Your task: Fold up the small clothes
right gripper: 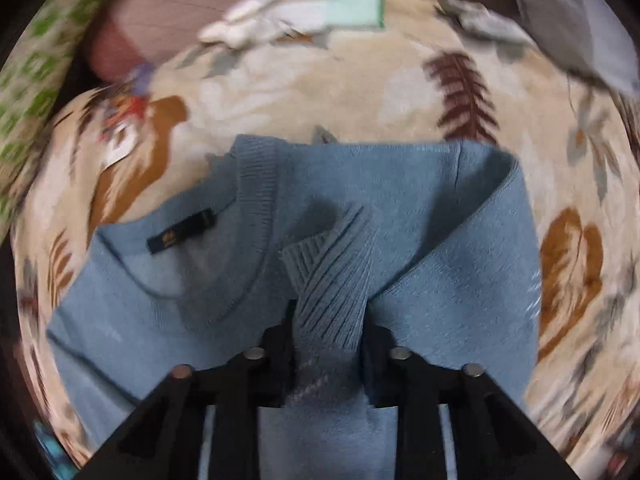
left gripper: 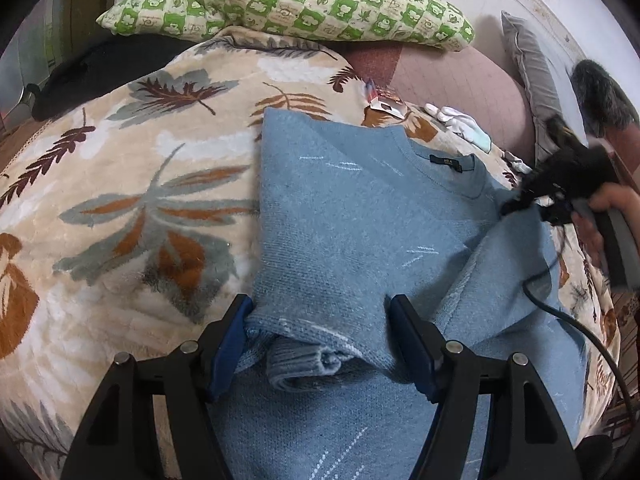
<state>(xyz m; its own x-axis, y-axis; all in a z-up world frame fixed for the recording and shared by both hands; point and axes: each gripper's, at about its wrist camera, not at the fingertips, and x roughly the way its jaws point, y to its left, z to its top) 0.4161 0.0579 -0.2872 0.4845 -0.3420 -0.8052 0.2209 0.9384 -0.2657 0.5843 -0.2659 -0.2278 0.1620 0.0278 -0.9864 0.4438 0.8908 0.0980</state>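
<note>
My left fingers [left gripper: 320, 344] stand wide apart with a bunched fold of the blue sweater [left gripper: 340, 216] between them, the blue pads [left gripper: 230, 344] touching the knit on either side, so I take it as a loose hold on that fold; a ribbed cuff [left gripper: 296, 364] curls just beneath it. My right fingers [right gripper: 328, 320] are drawn in close and pinch the other ribbed cuff [right gripper: 332, 276], which stands up between them with its sleeve folded across the sweater's chest. The sweater lies on a bed under a leaf-printed blanket [left gripper: 132, 184]. Ahead of my left fingers its body runs away to a straight far edge, with the neckline and its dark label [left gripper: 450, 160] off to the far right; the left edge of the sweater runs straight from my left pad outward. To the left of that edge the blanket lies bare and broad, the widest free ground I have. To the right, my other tool and the hand [left gripper: 604, 208] holding it crowd the shoulder, and a black cable [left gripper: 580, 328] trails across the sleeve there. Beyond my right fingers the sweater's top edge ends in a fold, then bare blanket, then a white glove [right gripper: 280, 12] at the blanket's far edge. A green checked pillow [left gripper: 288, 4] lies far beyond my left fingers, well apart from the sweater.
</note>
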